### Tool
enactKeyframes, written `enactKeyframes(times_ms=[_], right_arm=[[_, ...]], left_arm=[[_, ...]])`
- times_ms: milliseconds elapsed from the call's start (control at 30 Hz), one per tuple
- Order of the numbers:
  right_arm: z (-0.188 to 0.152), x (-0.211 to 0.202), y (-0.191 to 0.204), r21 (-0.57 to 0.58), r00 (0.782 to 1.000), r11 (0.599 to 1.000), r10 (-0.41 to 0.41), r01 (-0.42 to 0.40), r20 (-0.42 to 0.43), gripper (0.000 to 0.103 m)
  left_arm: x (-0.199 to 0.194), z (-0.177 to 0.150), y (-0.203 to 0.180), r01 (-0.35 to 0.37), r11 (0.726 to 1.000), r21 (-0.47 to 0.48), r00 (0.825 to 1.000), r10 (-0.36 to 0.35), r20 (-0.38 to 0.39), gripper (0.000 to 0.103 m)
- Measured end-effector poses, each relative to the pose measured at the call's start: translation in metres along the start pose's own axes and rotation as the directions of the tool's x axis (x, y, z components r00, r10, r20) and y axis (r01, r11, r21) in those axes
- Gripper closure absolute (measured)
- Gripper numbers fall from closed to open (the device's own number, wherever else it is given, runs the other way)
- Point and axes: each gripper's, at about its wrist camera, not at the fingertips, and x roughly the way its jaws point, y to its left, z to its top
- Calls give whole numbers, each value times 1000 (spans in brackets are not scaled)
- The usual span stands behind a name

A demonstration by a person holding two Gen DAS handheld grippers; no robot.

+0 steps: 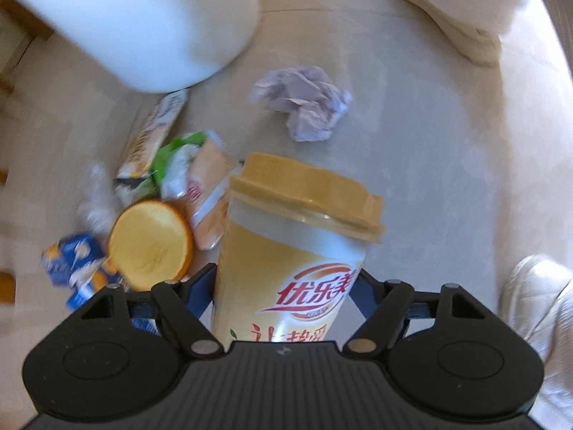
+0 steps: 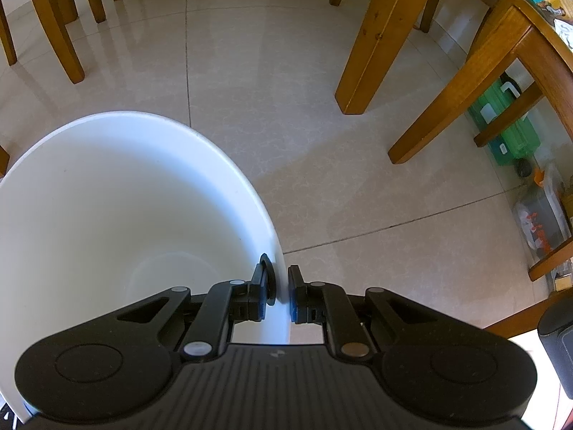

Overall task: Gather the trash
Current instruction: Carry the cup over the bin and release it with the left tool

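Already the left hand-held gripper (image 1: 286,283) clamps the tall orange-lidded paper milk-tea cup (image 1: 297,243) low; top-heavy, it may tip. The right hand-held gripper (image 2: 281,294) pinches the white plastic bin (image 2: 150,193) rim at lower centre.

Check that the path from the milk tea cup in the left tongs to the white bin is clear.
Nothing visible blocks it. The milk tea cup sits between the left tongs, and open surface separates it from the white bin beyond. The orange slice and crumpled paper lie off to the sides.

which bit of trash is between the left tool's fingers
The milk tea cup with the tan lid, standing between the left tool's fingers. The orange slice, wrappers and crumpled paper all lie loose on the surface beyond.
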Motion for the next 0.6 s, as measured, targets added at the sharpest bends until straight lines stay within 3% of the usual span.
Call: enactKeyframes(times_ms=[133,300,600], right_arm=[[-1,-1,2,-8,1000,1000,-5,5,4,89],[-1,-1,-1,11,1000,1000,14,-14,-3,90],[2,1,-11,69,997,995,76,-74,-22,91]], left_arm=[[-20,-6,25,2,990,-142,1000,-6,-31,27],[-55,7,54,3,940,-340,999,-20,-47,27],[-134,61,120,-14,895,-445,999,29,27,27]])
